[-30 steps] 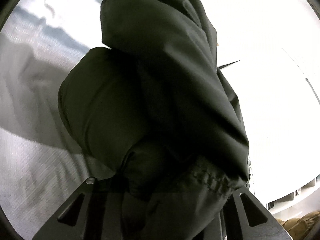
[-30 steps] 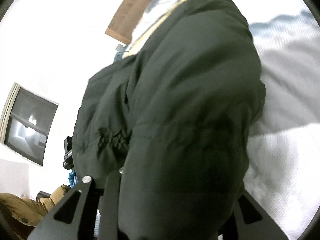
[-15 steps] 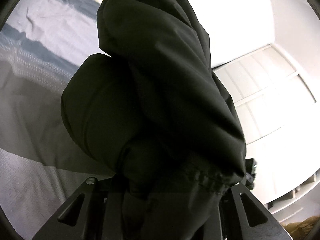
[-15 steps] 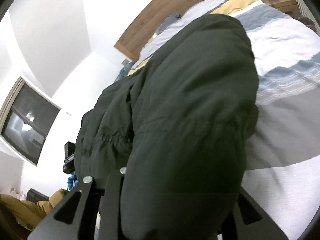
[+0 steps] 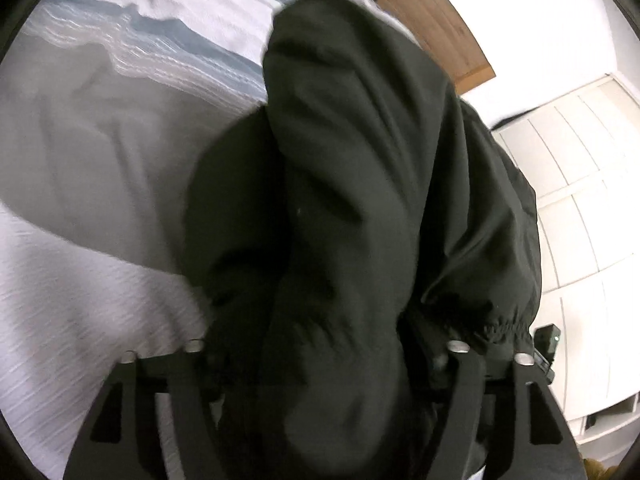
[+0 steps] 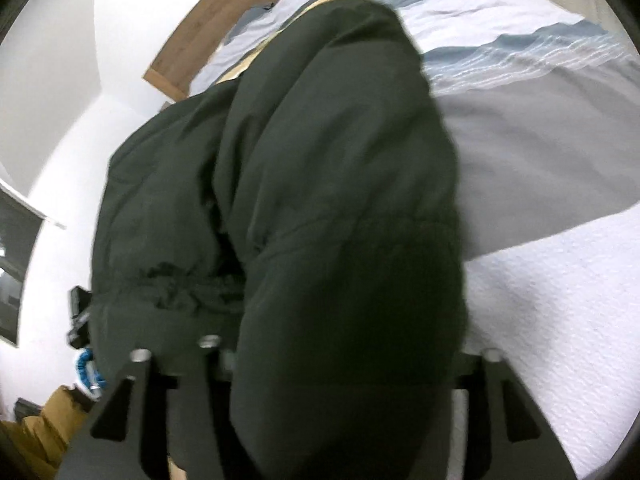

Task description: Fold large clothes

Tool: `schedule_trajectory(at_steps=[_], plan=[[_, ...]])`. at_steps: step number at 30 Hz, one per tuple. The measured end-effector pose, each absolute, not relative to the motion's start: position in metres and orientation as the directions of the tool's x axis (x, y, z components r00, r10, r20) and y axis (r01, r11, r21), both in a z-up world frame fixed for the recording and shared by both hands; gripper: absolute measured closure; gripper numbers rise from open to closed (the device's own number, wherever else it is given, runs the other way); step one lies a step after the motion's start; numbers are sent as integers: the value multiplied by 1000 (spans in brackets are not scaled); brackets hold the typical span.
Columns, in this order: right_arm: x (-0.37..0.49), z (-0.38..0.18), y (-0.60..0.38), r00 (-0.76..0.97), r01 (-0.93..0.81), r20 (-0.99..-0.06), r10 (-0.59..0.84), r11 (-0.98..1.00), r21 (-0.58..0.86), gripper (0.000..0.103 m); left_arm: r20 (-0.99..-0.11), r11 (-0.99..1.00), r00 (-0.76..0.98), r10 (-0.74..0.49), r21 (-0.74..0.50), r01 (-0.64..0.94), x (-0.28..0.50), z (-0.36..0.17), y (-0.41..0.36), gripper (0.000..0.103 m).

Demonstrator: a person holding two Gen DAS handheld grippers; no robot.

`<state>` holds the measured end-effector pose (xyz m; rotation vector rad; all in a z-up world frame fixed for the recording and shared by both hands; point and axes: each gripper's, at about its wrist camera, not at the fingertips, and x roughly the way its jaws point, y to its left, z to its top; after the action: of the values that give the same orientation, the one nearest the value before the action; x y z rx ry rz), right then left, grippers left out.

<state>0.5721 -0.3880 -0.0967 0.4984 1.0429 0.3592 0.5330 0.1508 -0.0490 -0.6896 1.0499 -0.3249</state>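
The large dark green padded jacket with elasticated hems (image 5: 360, 208) fills the middle of both wrist views, bunched into thick rolls over the bed with the white, grey and blue striped cover (image 5: 100, 168). Whether its lower folds already rest on the cover cannot be told.

Left gripper (image 5: 320, 368): its jaws have just been opening. The fingers (image 5: 132, 412) stand wide apart, with jacket fabric still lying between them but not clamped. Right gripper (image 6: 316, 372): its jaws have likewise just been opening, and its fingers (image 6: 516, 400) are spread with a fat roll of the jacket (image 6: 320, 184) draped between them.

The step in hand appears to be the release of the folded bundle onto the bed.

Procedure, as judged from this state:
1. Hold both grippers spread until the fabric has dropped free.
2. Draw each gripper back along its own line, not sideways, so that the gathered hem (image 5: 496, 320) does not snag on a finger and drag the fold open.
3. Retreat both sides evenly, since padded fabric springs back and an uneven pull would skew the bundle.

The wooden headboard (image 5: 432, 20) lies beyond the jacket.
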Motion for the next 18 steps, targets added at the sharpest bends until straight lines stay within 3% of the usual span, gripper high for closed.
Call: schedule_trajectory(at_steps=[1, 4, 10, 18], plan=[[568, -91, -392, 481, -32, -737, 475, 850, 527, 31, -675, 745, 491, -551, -663, -76, 532, -45, 163, 23], [562, -77, -445, 544, 23, -736, 403, 870, 493, 26, -665, 751, 551, -504, -653, -101, 519, -19, 190, 17], [515, -31, -463, 601, 94, -773, 203, 942, 321, 25, -713, 834, 579, -394, -542, -100, 494, 16, 206, 17], [438, -3, -407, 581, 139, -806, 109, 963, 231, 25, -756, 933, 587, -287, -359, -6, 451, 43, 151, 17]])
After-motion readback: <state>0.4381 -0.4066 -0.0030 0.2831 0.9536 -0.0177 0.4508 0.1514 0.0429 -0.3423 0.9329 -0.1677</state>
